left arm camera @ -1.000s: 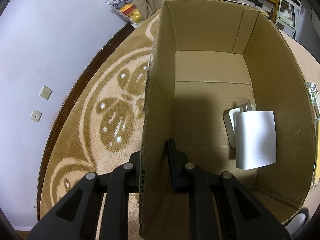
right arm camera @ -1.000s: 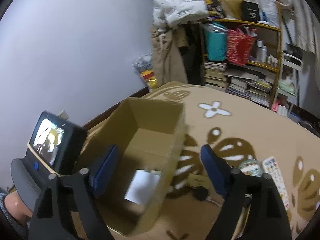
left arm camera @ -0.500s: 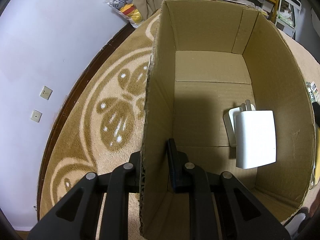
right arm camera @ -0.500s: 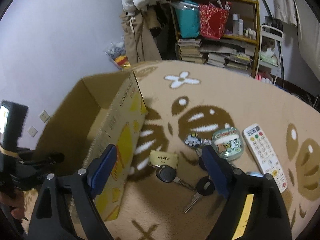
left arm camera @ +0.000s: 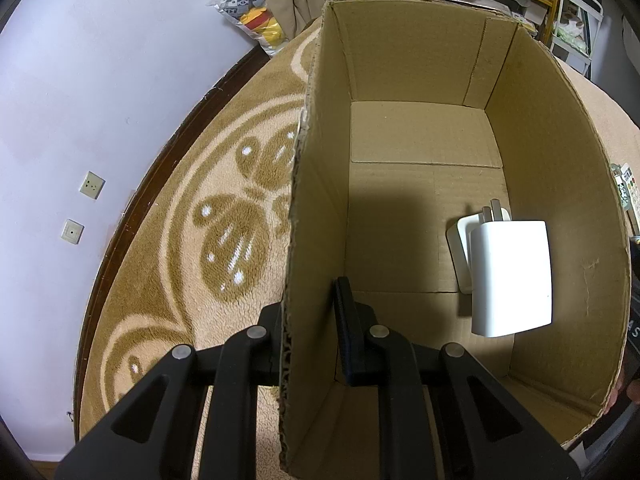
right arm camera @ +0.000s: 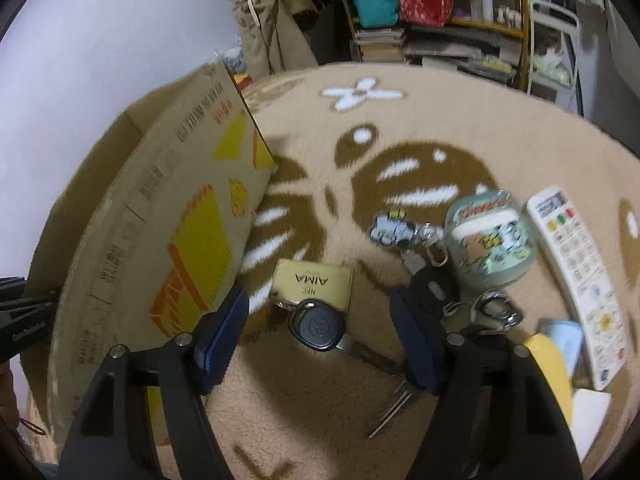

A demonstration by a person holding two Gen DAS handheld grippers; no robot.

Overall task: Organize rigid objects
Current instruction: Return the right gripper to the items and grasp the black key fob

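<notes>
Pinching the tall brown cardboard box (left arm camera: pixel 400 140) wall steady with my left hand-held gripper (left arm camera: pixel 310 332), my right hand-held gripper (right arm camera: pixel 320 336) hangs apart beside it over the black car key (right arm camera: pixel 318 328).

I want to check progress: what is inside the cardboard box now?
Inside the cardboard box lie only white chargers, one stacked on another, prongs visible. The lower one is mostly covered.

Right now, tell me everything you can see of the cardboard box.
The cardboard box is plain brown corrugated board, open-topped, standing on the patterned rug. Its outer side carries yellow and orange print. Inside lie two white chargers, one overlapping the other. The left gripper is shut on its near wall.
</notes>
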